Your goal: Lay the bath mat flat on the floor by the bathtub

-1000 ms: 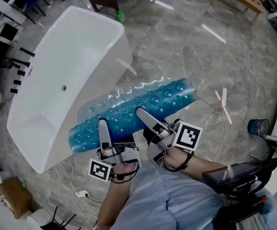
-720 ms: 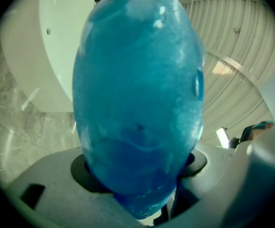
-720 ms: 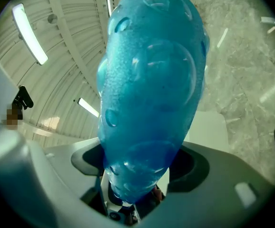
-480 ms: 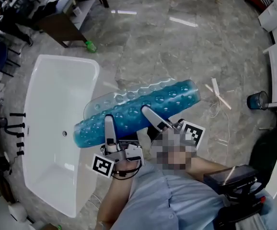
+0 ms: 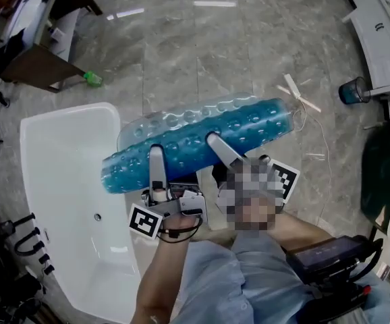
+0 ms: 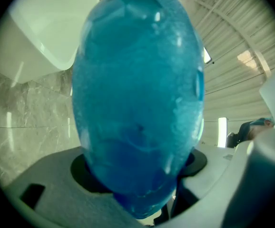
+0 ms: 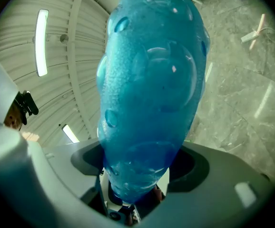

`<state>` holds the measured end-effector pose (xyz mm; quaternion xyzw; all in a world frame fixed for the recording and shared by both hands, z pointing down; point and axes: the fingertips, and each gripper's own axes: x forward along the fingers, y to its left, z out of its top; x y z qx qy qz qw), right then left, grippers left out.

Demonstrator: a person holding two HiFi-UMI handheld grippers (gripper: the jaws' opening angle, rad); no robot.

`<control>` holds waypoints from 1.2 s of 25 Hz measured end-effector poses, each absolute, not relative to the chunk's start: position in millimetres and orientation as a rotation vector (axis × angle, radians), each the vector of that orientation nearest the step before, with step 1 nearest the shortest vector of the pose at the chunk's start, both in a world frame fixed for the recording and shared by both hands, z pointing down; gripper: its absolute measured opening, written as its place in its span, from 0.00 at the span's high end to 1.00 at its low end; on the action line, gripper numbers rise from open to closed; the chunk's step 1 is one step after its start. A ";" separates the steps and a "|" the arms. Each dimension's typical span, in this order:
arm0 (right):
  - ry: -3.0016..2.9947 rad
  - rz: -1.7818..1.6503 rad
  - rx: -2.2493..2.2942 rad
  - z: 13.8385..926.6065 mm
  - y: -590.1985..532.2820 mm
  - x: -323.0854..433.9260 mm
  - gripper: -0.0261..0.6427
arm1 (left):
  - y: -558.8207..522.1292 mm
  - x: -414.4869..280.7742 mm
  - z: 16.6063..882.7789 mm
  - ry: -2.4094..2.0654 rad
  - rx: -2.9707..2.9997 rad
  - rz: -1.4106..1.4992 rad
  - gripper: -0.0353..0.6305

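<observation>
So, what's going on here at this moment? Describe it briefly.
A person is holding a rolled blue bath mat with both tools: the left gripper and right gripper are each shut on it. It is held up beside the white bathtub, over the marble floor, not yet laid flat.

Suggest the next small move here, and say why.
Probably lower both grippers toward the floor next to the bathtub. The bath mat is doubled over and held in the air, with the left gripper and right gripper each shut on its near side. It likely has to come down before it can be spread flat.
</observation>
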<state>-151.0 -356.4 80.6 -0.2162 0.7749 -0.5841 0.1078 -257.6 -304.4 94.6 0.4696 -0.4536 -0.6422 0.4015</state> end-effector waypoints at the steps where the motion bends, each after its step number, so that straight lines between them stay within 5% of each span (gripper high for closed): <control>1: 2.273 -1.706 -0.673 94.9 -363.1 -156.3 0.40 | -314.0 -264.0 110.4 -1.119 1.189 -1.609 0.43; 7: 2.238 -1.658 -0.762 161.4 -376.3 -158.7 0.41 | -338.4 -269.0 180.1 -1.033 1.210 -1.546 0.43; 23: 2.141 -1.874 -0.767 175.6 -373.4 -159.2 0.41 | -340.2 -267.4 187.9 -1.094 1.116 -1.390 0.43; 30: 2.095 -1.938 -0.698 433.2 -404.2 -202.4 0.41 | -375.7 -308.7 440.2 -1.115 1.126 -1.308 0.42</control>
